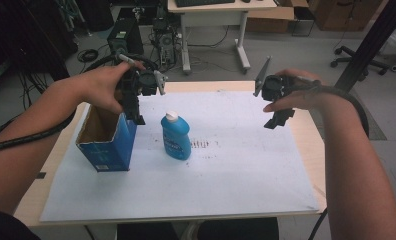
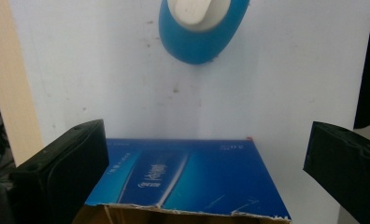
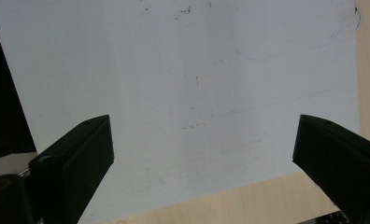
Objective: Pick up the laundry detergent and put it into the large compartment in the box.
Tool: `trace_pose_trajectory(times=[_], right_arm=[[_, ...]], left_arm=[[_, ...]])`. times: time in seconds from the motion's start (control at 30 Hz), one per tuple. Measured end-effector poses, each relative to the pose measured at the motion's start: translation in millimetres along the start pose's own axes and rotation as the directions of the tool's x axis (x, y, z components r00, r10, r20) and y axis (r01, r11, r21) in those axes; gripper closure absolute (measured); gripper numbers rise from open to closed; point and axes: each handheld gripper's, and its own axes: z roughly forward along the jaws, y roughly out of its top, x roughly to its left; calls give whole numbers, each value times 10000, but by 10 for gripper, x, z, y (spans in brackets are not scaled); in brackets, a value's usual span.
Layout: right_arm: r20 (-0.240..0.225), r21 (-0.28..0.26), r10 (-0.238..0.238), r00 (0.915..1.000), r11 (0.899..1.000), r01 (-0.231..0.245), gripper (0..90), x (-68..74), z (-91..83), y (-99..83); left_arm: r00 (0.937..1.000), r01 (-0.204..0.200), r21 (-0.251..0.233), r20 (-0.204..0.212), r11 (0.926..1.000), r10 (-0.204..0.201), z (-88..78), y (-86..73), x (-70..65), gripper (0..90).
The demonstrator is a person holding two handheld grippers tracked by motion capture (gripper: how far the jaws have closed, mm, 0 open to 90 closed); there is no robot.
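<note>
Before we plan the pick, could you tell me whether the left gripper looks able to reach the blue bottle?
Probably yes: the left gripper hangs open over the blue box, and the blue bottle stands upright beside it, unobstructed.

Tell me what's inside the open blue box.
The high view shows bare brown cardboard on the inner walls of the blue box and nothing poking above its rim. Its near wall covers the bottom, so anything lying low inside is hidden. The left gripper hovers over its right edge.

No wording can be read for certain. The blue box (image 2: pixel 183 175) carries pale lettering on its side panel, toward 6 o'clock in the left gripper view, too blurred to make out. The blue bottle (image 1: pixel 176 137) bears a label, likewise illegible.
</note>
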Motion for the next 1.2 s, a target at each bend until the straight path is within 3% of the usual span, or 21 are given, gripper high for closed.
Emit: trace_pose_trajectory(times=[0.17,0.23,0.3,0.57,0.8,0.9,0.93,1.2], right_arm=[[45,-325,59,10000,9995,-57,48,-3,19,58],[71,-358,44,10000,9994,-42,48,-9,18,68],[51,-351,101,9999,9993,-99,49,-10,34,82],[99,-186,275,9996,9995,-273,50,8,41,78],[218,-50,303,9993,9995,-302,49,39,13,75],[270,-44,340,9991,9994,-339,49,48,12,81],[263,-34,334,9991,9994,-334,49,52,15,82],[168,28,437,9989,9990,-438,50,75,86,85]], left_arm=[[9970,-770,-48,-60,9970,769,-54,63,5,1],[9964,-850,-43,-38,9964,850,-64,70,2,2],[9927,-1205,-208,-20,9925,1204,-116,93,-9,2],[9856,-1689,-345,1,9850,1690,-154,149,1,2],[9787,-2042,-297,172,9785,2047,-52,245,44,2],[9731,-2293,-207,171,9731,2296,8,307,57,2],[9681,-2502,-115,140,9681,2503,45,343,60,2],[9568,-2898,-188,176,9569,2901,120,430,56,2]])
